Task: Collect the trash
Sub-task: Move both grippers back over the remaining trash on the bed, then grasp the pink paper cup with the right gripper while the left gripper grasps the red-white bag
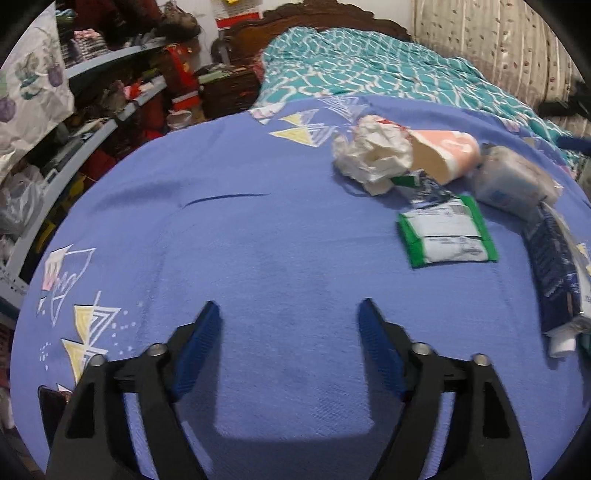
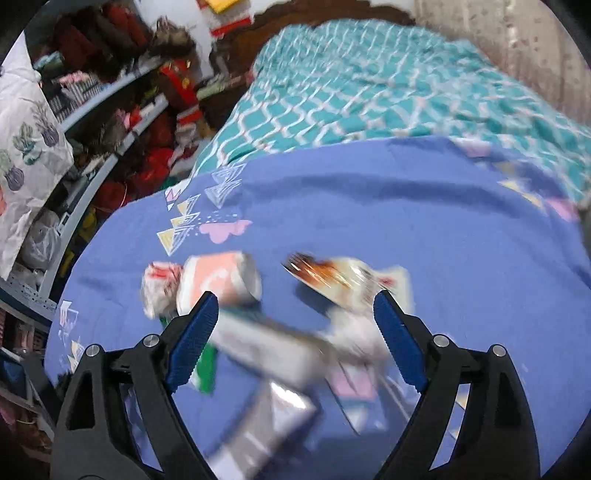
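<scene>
Trash lies on a blue bedsheet (image 1: 258,240). In the left wrist view, crumpled white paper (image 1: 373,153), a pink paper cup (image 1: 443,155) on its side, a green-edged wrapper (image 1: 447,232), a clear plastic packet (image 1: 517,181) and a dark blue wrapper (image 1: 554,266) sit to the right. My left gripper (image 1: 288,317) is open and empty over bare sheet, left of the trash. My right gripper (image 2: 291,310) is open just above the blurred pile: the cup (image 2: 218,280), a whitish packet (image 2: 266,347), an orange wrapper (image 2: 332,277) and a silver wrapper (image 2: 280,413).
A teal patterned blanket (image 1: 369,70) covers the far part of the bed, with a wooden headboard (image 1: 317,14) behind. Cluttered grey shelves (image 1: 92,122) stand along the left. A curtain (image 1: 498,40) hangs at the back right.
</scene>
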Available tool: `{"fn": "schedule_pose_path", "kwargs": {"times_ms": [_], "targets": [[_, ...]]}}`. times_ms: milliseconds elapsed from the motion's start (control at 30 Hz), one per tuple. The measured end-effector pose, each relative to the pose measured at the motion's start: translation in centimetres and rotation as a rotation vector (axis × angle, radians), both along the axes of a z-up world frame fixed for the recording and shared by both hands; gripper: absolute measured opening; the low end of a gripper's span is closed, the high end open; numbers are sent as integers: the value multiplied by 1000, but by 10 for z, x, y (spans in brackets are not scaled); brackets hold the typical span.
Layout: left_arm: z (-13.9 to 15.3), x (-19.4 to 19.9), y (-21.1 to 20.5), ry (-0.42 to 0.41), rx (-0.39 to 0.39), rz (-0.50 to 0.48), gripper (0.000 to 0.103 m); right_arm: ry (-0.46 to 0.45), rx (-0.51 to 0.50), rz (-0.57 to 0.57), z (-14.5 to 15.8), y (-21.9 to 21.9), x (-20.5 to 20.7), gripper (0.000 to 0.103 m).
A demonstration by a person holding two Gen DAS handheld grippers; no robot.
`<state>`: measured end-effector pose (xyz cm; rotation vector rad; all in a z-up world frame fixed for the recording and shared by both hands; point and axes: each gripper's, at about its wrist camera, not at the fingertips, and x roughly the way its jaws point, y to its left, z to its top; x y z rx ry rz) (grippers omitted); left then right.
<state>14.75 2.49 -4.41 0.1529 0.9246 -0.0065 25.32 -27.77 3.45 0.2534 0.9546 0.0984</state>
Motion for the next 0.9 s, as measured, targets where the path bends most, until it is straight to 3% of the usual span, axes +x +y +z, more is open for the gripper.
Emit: {"fn": "schedule_pose_path", "kwargs": {"times_ms": [133,333,667,900], "targets": [[0,1,8,6,-34,14,78,86,28,30,-11,37,66,86],[-1,4,10,9,-55,18,78,147,-51,82,-32,101,120,86],[-2,11,15,17,-83,19,78,269,-213,178,-78,150,134,83],[-2,11,14,16,-83,21,78,330,-134,239,-83,142,115,74]]}}
